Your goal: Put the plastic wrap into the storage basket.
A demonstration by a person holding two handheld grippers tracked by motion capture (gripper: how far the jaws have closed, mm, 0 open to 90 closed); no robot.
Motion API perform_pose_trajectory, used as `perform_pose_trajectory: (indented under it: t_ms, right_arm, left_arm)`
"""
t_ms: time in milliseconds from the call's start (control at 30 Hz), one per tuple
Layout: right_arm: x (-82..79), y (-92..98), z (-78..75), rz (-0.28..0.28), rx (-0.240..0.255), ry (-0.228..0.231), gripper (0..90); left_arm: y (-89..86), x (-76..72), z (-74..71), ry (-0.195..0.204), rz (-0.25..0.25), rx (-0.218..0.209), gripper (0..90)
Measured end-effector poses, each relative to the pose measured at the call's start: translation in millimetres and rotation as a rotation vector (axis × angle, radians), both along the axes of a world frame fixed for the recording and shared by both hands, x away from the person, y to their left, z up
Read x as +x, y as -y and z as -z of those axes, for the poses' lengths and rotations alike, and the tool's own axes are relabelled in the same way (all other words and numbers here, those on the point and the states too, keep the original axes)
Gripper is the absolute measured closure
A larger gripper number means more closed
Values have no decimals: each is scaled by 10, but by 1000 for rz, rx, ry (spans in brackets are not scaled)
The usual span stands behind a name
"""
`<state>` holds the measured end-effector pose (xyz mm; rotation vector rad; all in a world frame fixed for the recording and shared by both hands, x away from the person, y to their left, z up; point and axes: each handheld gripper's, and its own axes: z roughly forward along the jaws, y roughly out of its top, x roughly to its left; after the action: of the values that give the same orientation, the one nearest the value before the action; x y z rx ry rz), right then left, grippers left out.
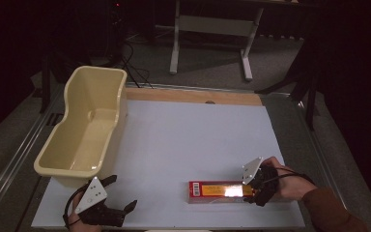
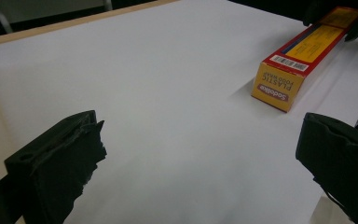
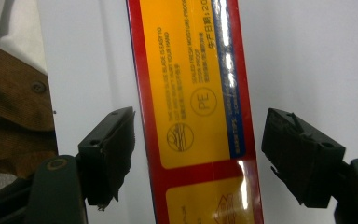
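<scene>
- Near the table's front edge, at about 5 o'clock on the white board (image 1: 193, 140), lies the long red-and-yellow box (image 1: 216, 191), flat on its broad face, its far end under the right gripper (image 1: 252, 189).
- Right gripper view: the jaws stand spread, one on each long side of the box (image 3: 196, 112), neither pad touching cardboard. Closing here would pinch the box close to one end.
- Risk one: a grip so far from the middle leaves most of the length hanging out, so the free end may droop or swing and the box may twist out between the pads.
- Risk two: the gap looks wider on the right jaw's side than on the left, so one pad would probably land first and shove the box sideways across the smooth board instead of clamping it. The glare on the glossy top makes the exact gap hard to judge.
- Risk three: thin cardboard may dent under a hard squeeze.
- Left gripper (image 1: 121, 195), at about 7 o'clock, is also spread and holds nothing; it rests well apart from the box (image 2: 303, 58), so it gives the free end no support.
- Cream tub (image 1: 84, 125) stands at 9 to 10 o'clock, well apart; a swinging box end could strike its rim on the way there.
</scene>
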<state>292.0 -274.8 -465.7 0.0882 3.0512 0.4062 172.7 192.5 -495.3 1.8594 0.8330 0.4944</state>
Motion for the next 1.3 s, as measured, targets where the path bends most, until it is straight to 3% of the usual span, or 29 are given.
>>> perform_pose_trajectory:
  t_ms: [567,700,767,967,1133,1300]
  right_arm:
    - [1,-175,128,-59,-106,-4,269]
    - [0,-273,209,-93,-148,-3,270]
    - [0,-273,209,-93,-148,-3,270]
    - [7,-341,358,-103,-213,-6,252]
    - [16,-331,367,-101,-208,-11,373]
    - [49,-312,352,-104,-194,-38,400]
  left_arm:
    - [-3,2,1,-4,-1,1,3]
    - [-6,0,0,-4,-1,-2,3]
    - [-7,0,0,-4,-1,-2,3]
    - [-15,-2,-1,-3,-3,-7,3]
    - [-12,-1,0,-4,-4,-8,3]
    - [-17,-4,-2,-2,-4,-9,3]
